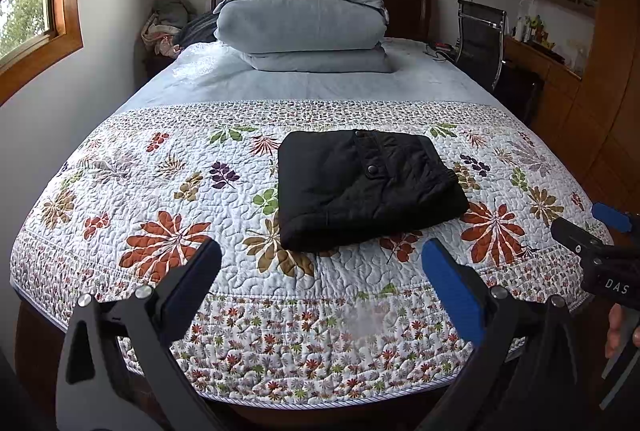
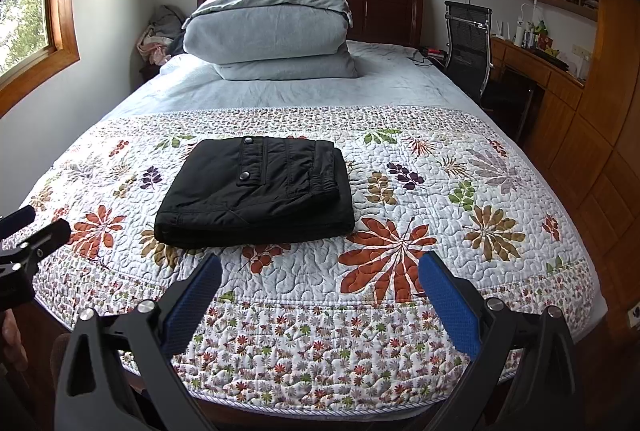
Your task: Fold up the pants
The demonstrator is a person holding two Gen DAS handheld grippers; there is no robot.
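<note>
With the fold looking finished, little left but checking and tidying. Black pants (image 1: pixel 368 187) lying as a compact rectangular stack on the floral quilt (image 1: pixel 160 191), mid-bed, nearer the foot than the folded grey duvet (image 1: pixel 304 23) by the headboard. Snap-buttoned pocket flap (image 2: pixel 250 161) facing up; elastic waistband edge showing at the right of the stack.

Left gripper (image 1: pixel 320 271) spread wide, nothing between the blue pads (image 1: pixel 452 291), held back over the foot of the bed, apart from the cloth. Right gripper (image 2: pixel 320 283) likewise released and empty, also clear of the pants.

Judged: task essentially complete. Top layer sitting slightly askew on the lower one in the right-wrist view, near edge a little bulged. If squaring up, best to press flat with closed fingers rather than pinch, pushing from the near edge toward the headboard; thick padded fabric likely to spring back. Keep clear of the snap to avoid snagging. Otherwise withdraw straight back, not across the stack.
</note>
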